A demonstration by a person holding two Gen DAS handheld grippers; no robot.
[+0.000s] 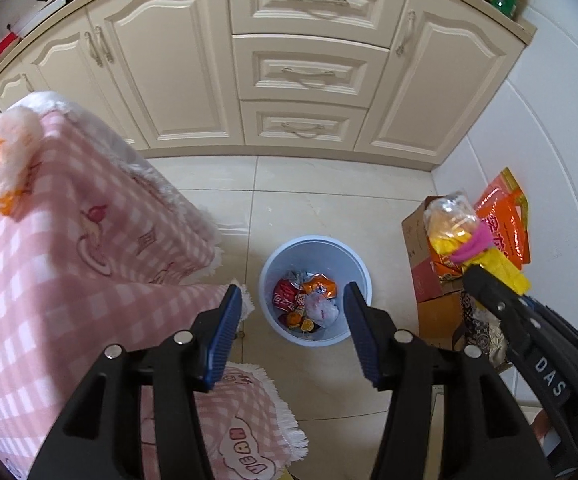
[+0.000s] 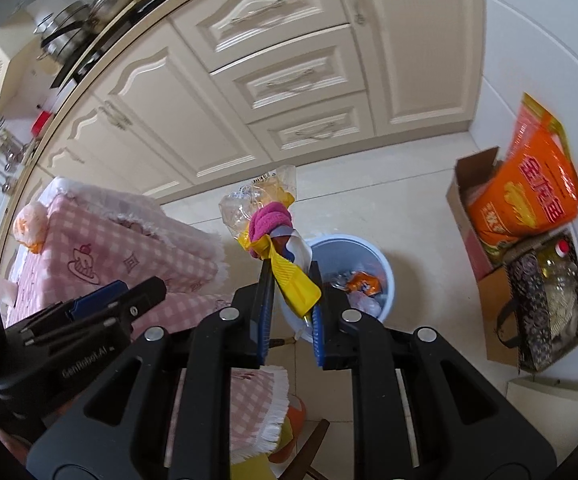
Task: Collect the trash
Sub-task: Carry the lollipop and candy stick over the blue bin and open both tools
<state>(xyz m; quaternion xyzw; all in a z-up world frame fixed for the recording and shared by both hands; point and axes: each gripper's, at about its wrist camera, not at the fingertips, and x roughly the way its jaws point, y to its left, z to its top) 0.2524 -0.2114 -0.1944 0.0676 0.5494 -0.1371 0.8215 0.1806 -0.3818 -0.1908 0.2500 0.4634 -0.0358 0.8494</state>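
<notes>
Kitchen tile floor, pale blue plastic bin part-filled. Right hand-held gripper clamps crumpled yellow-pink wrapper bundle; left hand-held gripper wide, empty. Next, probably: carry over bin, release.

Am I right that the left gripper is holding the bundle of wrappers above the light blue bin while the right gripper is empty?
Not quite: the sides are swapped. The right gripper holds the bundle of wrappers above the light blue bin, its jaws closed on the yellow piece, as the right wrist view shows. The left gripper is empty, jaws apart.
</notes>
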